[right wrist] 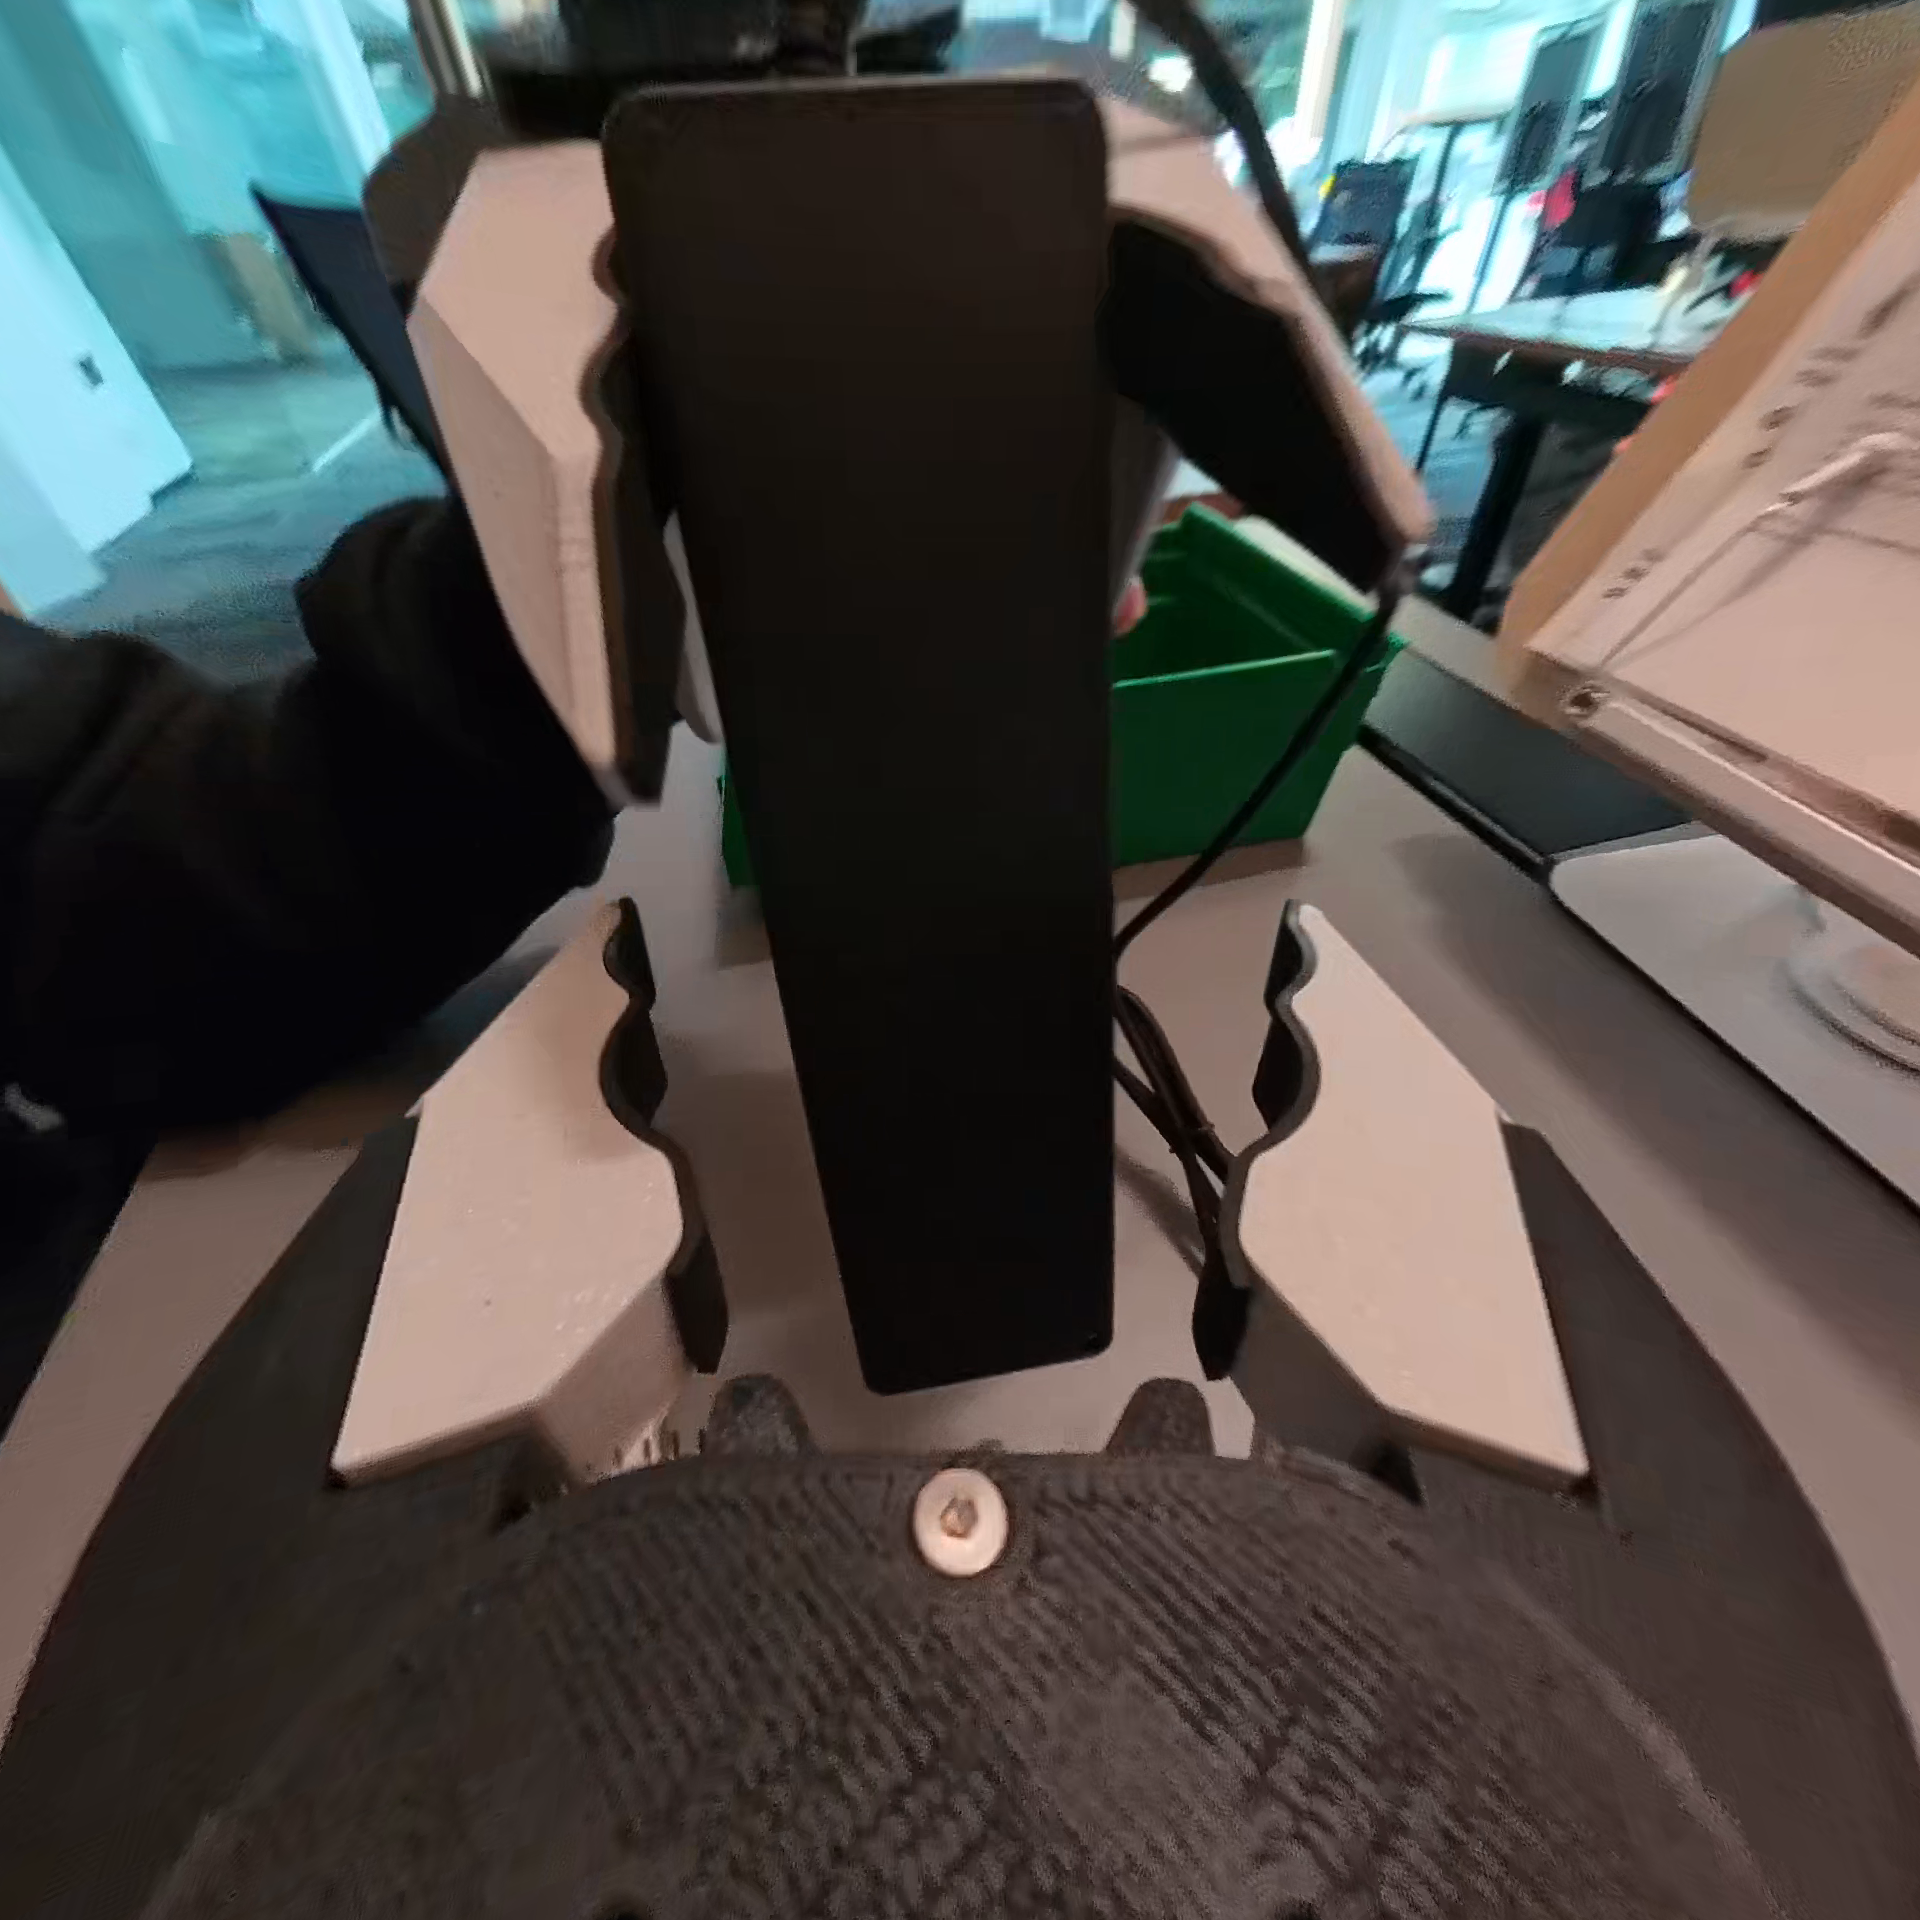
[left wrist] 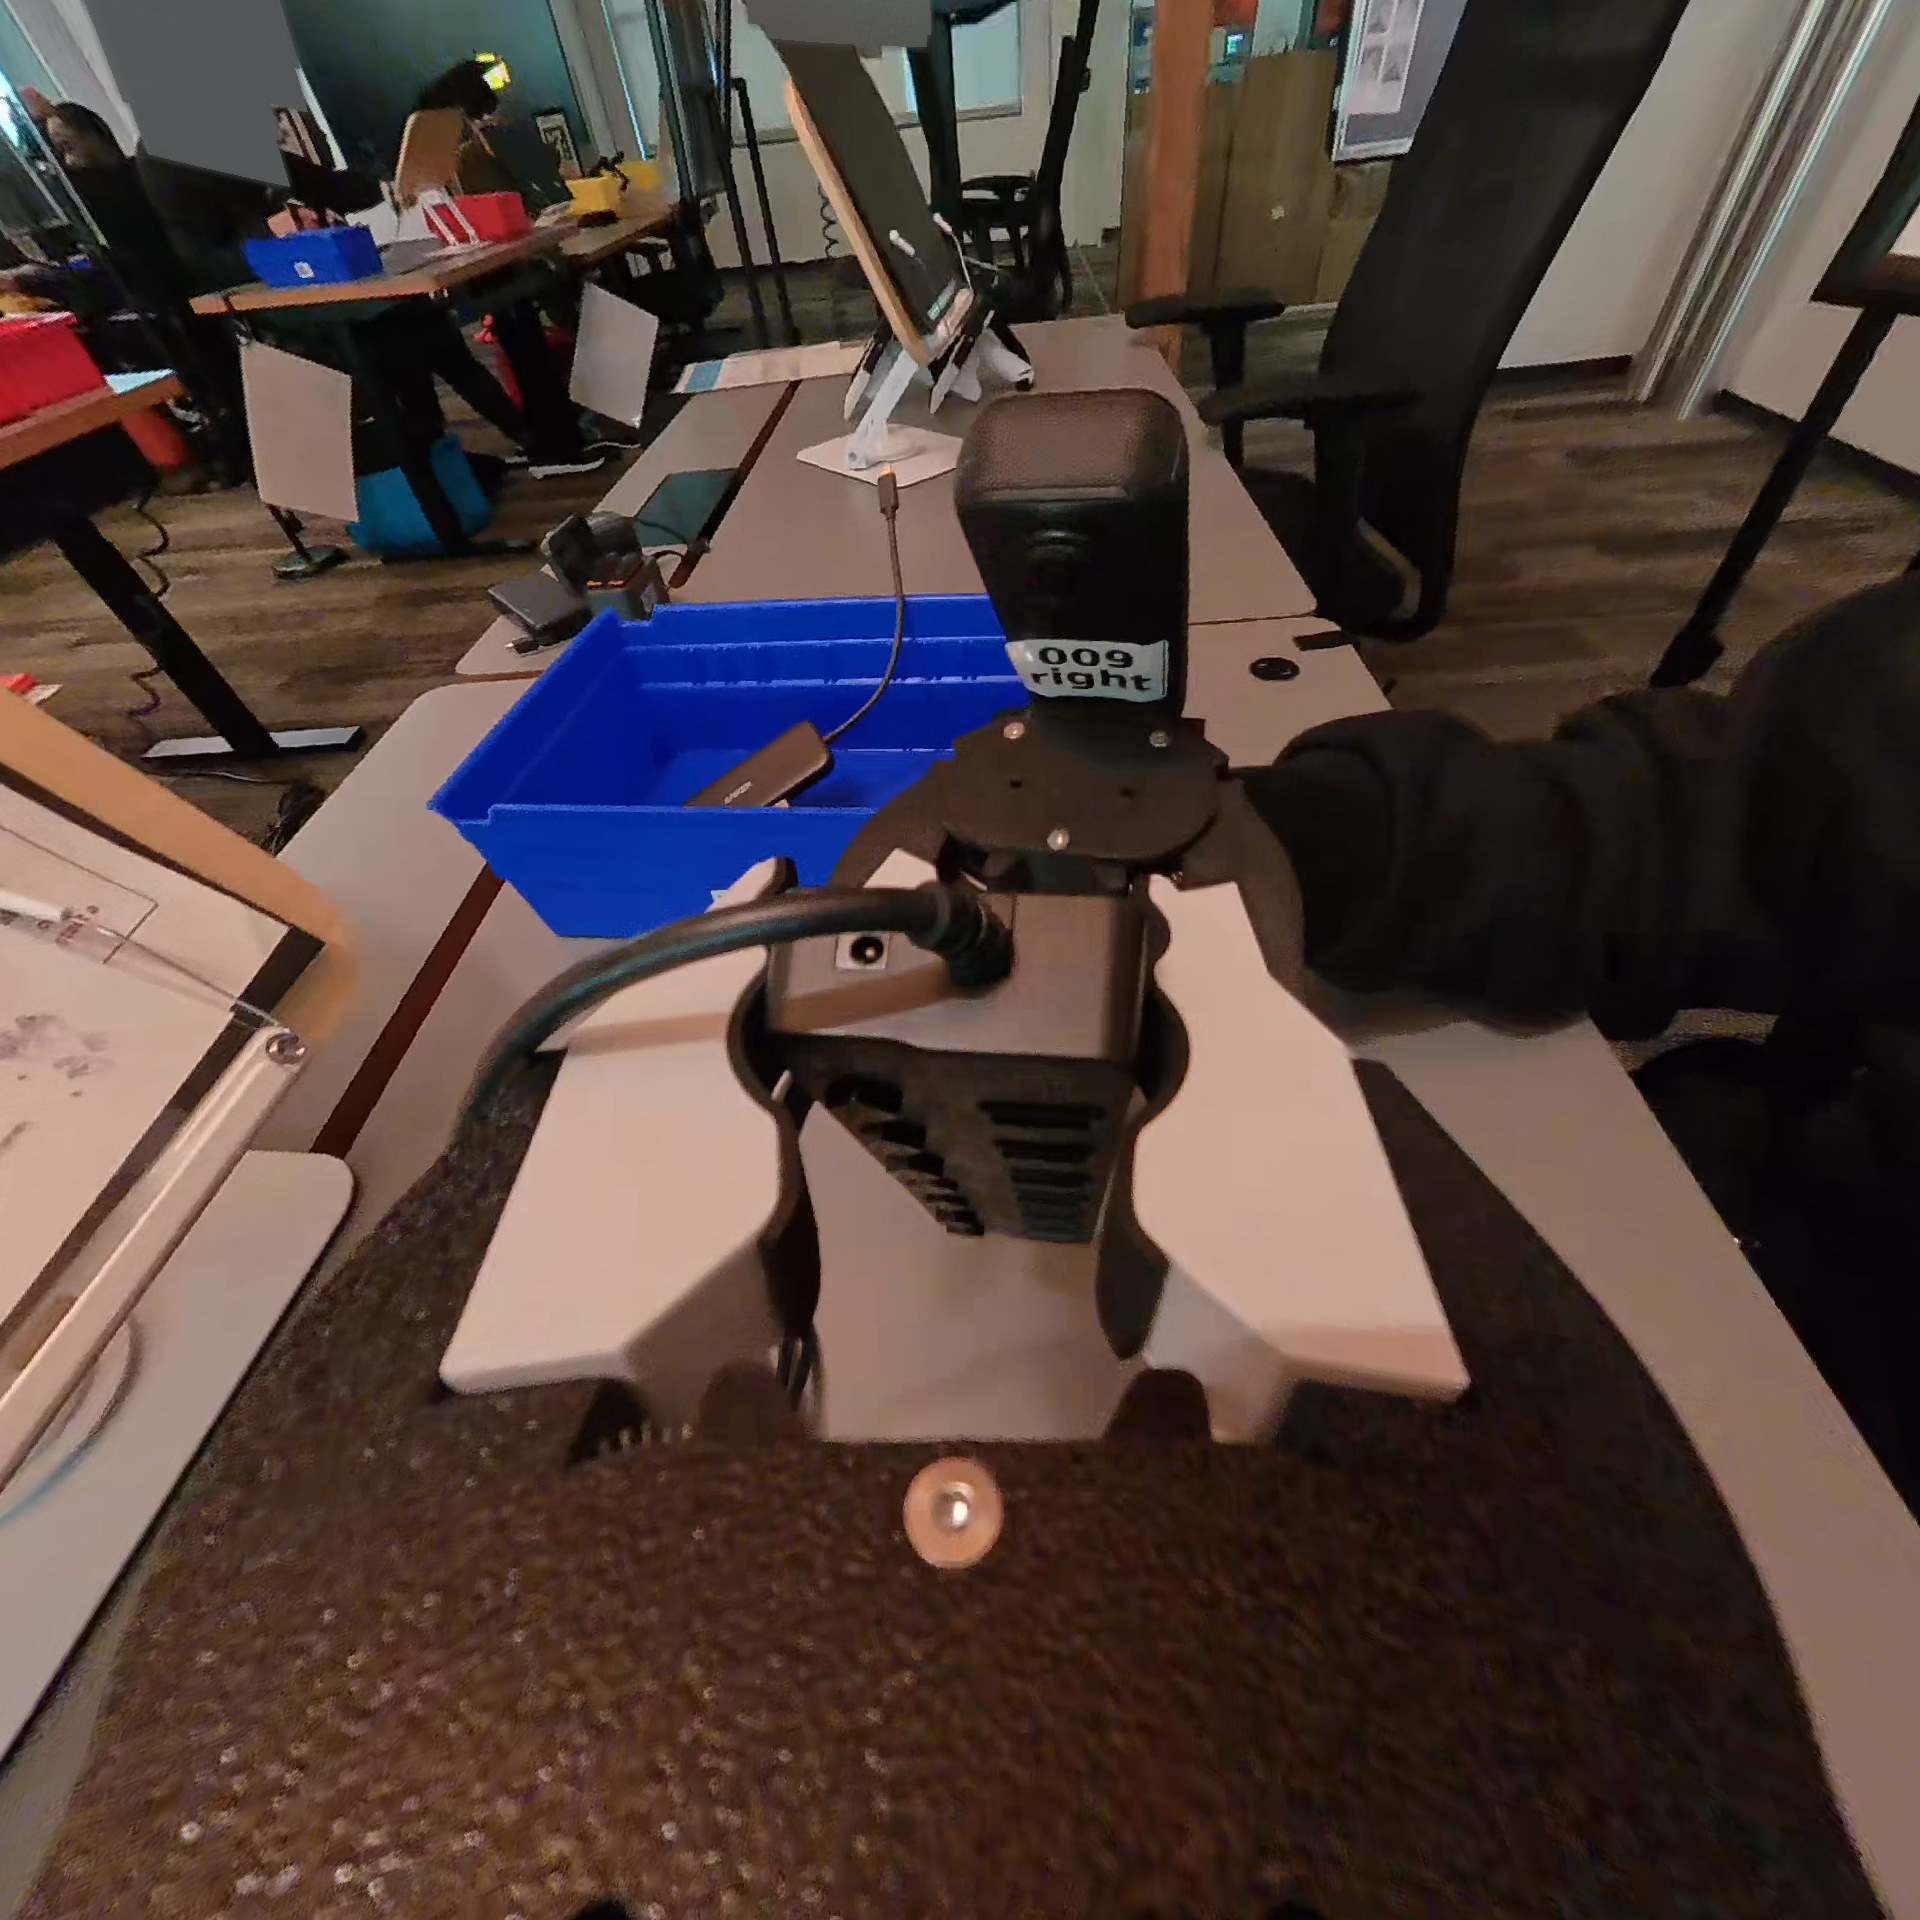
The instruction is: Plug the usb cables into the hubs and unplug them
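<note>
A black multi-port USB hub [left wrist: 997, 1132] stands between the fingers of my left gripper [left wrist: 956, 1143], which is shut on its sides. A thick black cable [left wrist: 675, 956] leaves the hub's far end and curves left. In the right wrist view I see the hub's flat black underside [right wrist: 914, 727], held at its far end by the left gripper's fingers [right wrist: 520, 416]. My right gripper [right wrist: 956, 935] is open, with its fingers on either side of the hub's near end and a gap on each side. A thin black cable [right wrist: 1340, 707] hangs by its right finger.
A blue bin [left wrist: 582, 821] behind the hub holds a small slim hub [left wrist: 764, 774], whose thin cable [left wrist: 894, 582] runs out over the rim. A green bin [right wrist: 1226, 727] stands behind the grippers. A tilted board [left wrist: 125, 987] stands on the left. A black sleeve [left wrist: 1558, 862] holds the right gripper.
</note>
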Motion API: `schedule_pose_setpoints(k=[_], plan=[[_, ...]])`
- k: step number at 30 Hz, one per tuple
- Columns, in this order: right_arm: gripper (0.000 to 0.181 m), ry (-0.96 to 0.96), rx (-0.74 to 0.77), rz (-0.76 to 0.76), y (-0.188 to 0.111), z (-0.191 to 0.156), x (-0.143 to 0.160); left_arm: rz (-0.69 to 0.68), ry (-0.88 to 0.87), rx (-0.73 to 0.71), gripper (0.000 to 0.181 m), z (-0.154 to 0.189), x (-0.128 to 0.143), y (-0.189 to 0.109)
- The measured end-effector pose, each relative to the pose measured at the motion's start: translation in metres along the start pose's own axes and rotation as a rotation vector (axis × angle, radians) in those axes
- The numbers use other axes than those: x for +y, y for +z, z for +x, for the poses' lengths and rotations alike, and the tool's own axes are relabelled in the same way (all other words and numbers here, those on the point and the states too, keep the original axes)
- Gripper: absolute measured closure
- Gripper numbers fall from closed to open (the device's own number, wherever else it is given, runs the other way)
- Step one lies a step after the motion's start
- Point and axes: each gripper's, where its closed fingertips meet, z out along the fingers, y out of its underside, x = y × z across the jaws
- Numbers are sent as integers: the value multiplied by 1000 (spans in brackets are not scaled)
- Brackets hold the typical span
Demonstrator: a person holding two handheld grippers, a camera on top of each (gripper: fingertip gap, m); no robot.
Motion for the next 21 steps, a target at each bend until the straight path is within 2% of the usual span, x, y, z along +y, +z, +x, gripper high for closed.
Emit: schedule_pose_setpoints(k=[3,6,10,17,21], plan=[[67,-33,-66,-50,20,-12,8,-13,-23,36,120,1,8,-2],[85,-28,-55,-24,26,-18,13,-21,-7,64,120,6,11,3],[110,3,-34,58,19,-20,7,-82,22,143,120,23,20,16],[121,7,-31,120,13,-23,4,-106,64,180,120,35,22,26],[119,1,-37,156,12,-25,1,-147,69,125,119,34,22,26]])
